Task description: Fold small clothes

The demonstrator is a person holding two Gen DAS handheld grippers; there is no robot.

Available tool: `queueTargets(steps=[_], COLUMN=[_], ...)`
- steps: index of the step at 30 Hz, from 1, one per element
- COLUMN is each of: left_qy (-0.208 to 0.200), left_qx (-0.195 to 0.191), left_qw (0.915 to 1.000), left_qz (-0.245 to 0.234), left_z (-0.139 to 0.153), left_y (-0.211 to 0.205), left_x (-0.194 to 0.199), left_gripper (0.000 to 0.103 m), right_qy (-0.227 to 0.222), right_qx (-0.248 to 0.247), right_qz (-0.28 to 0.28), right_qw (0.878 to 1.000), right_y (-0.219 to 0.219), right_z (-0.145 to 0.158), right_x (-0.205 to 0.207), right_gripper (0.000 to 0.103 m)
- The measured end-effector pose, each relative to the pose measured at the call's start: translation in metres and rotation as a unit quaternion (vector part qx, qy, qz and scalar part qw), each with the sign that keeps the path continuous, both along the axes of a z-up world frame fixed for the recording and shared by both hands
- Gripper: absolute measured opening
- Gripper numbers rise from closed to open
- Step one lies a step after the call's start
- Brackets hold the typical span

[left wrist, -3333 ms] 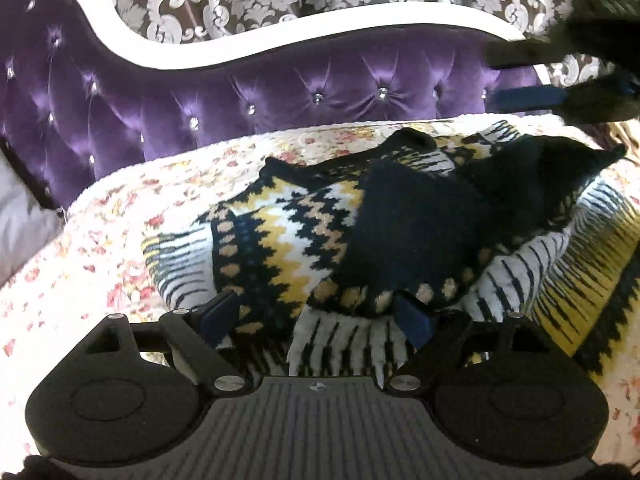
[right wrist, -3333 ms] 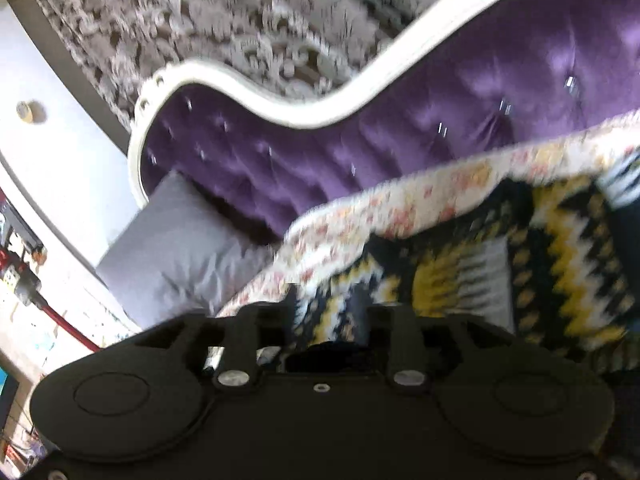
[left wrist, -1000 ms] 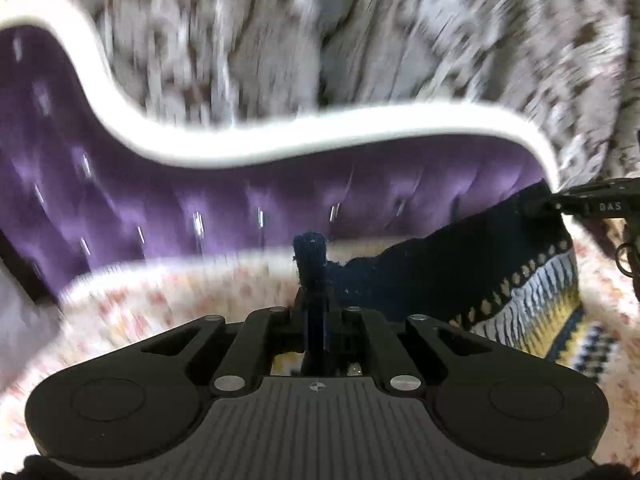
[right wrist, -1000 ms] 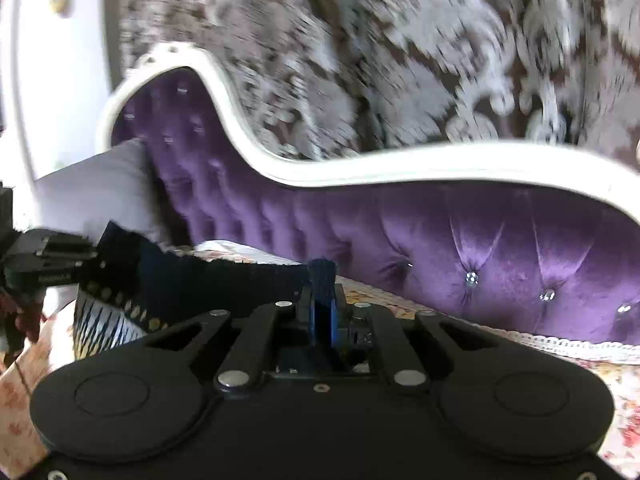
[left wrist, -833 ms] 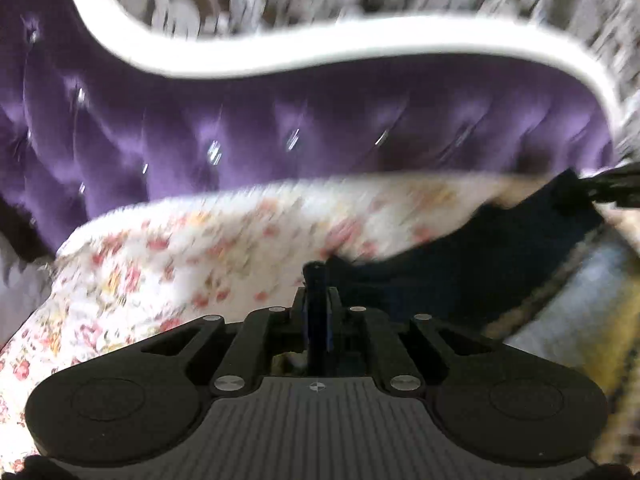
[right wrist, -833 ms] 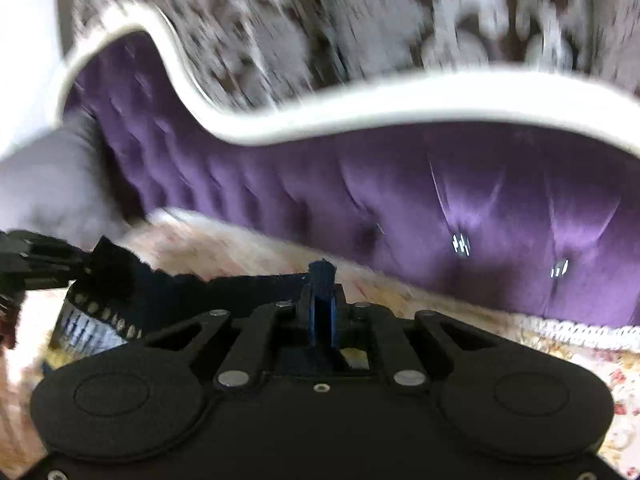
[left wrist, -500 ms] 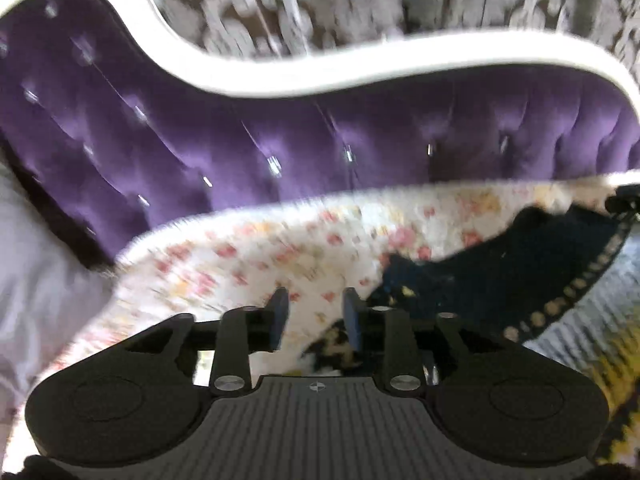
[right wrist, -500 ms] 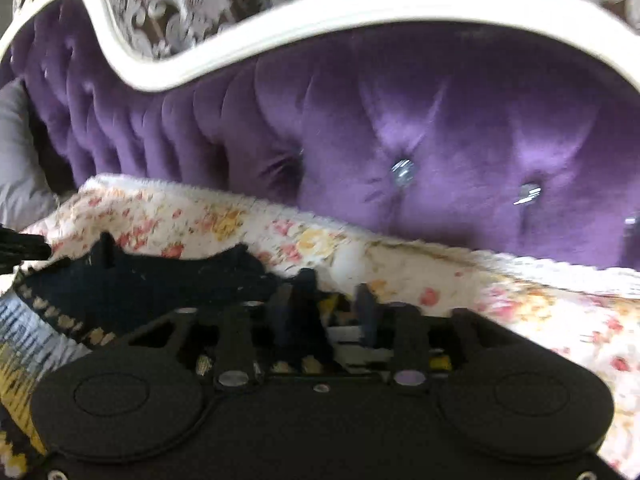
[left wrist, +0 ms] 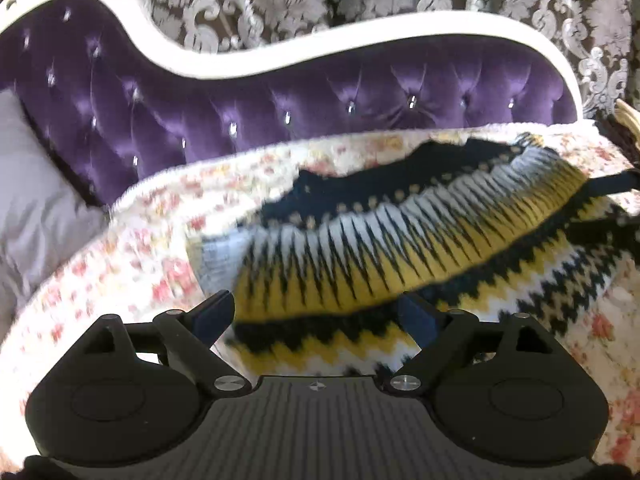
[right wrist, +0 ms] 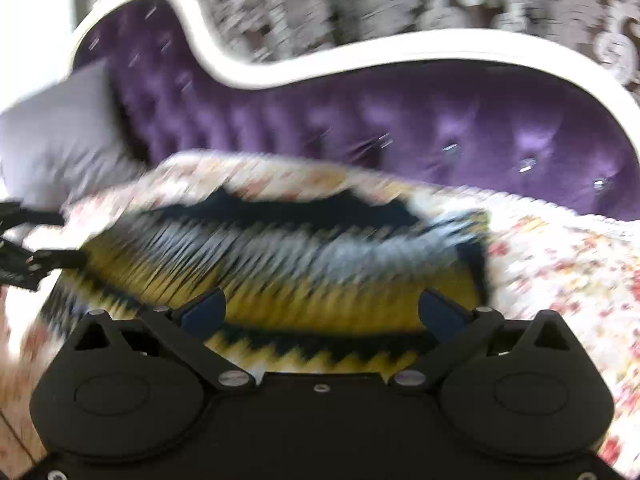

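A knitted sweater point(left wrist: 400, 248) in black, yellow and white zigzag bands lies folded over on the floral bedspread point(left wrist: 140, 272). Its dark hem faces the headboard. My left gripper point(left wrist: 316, 316) hangs just over the sweater's near left part. Its jaws are opening wide and the blue pads touch nothing. My right gripper point(right wrist: 320, 312) is over the sweater point(right wrist: 280, 264) at the other end. Its jaws are also opening, and the knit lies under the gap without being pinched. Each gripper shows at the edge of the other's view: the right gripper point(left wrist: 616, 184) and the left gripper point(right wrist: 24, 256).
A purple tufted headboard point(left wrist: 280, 96) with a white frame runs behind the bed, with patterned wallpaper above it. A grey pillow point(left wrist: 32, 200) leans at the left end. Floral bedspread point(right wrist: 560, 260) stretches to the right of the sweater.
Both grippers were shut on the sweater's dark hem and held it up. They came down toward the bed and let go, and the folded half now lies on the lower half.
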State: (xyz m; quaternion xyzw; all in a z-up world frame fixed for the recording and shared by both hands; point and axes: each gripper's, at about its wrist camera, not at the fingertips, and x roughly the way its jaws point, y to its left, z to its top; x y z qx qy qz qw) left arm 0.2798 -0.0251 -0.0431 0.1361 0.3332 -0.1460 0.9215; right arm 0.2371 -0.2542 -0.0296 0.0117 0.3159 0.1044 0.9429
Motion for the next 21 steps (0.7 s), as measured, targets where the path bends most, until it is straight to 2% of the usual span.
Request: queueTargets(steps=[5,6,7,10,11,12,14,21], left_qy=[0.029,0.038,0.045,0.074,0.083,0.085,0.086,0.093], left_qx=[0.025,0.026,0.013,-0.046,-0.061,-0.067,-0.060,-0.059], left_qw=[0.9977,0.9967,0.9961,0.9906,0.9884,0.9875,0.9879,0.9850], left_qz=[0.055,0.066,0.075,0.105,0.112,0.115,0.114,0.132], left_z=[-0.022,-0.026,-0.030,-0.034,-0.035,-0.035,-0.034,-0.036], left_y=[0.019,0.029,0.040,0.073,0.080,0.085,0.083,0.079], left_x=[0.009,0.010,0.011,0.011,0.011,0.010,0.011,0.013], left_gripper=[0.090,0.092,0.101,0.103,0.103,0.103,0.103,0.103], right_qy=[0.014,0.019,0.030,0.066,0.070,0.054,0.043,0.034], right_qx=[-0.057,-0.064,-0.065,-0.049,-0.030,-0.001,-0.007,-0.012], right_qz=[-0.006,-0.018,-0.035,-0.090,-0.104,-0.113,-0.130,-0.132], right_qw=[0.998,0.998,0.997,0.993,0.992,0.992,0.991,0.991], right_y=[0.012,0.008,0.000,-0.034,-0.048,-0.061,-0.073,-0.072], right_z=[-0.009,-0.011,-0.014,-0.028,-0.032,-0.034,-0.037,-0.038], right_x=[-0.010,-0.012,-0.013,-0.017,-0.020,-0.027,-0.034,-0.038], right_gripper=[0.103,0.103,0.103,0.103,0.103,0.103,0.103,0.103])
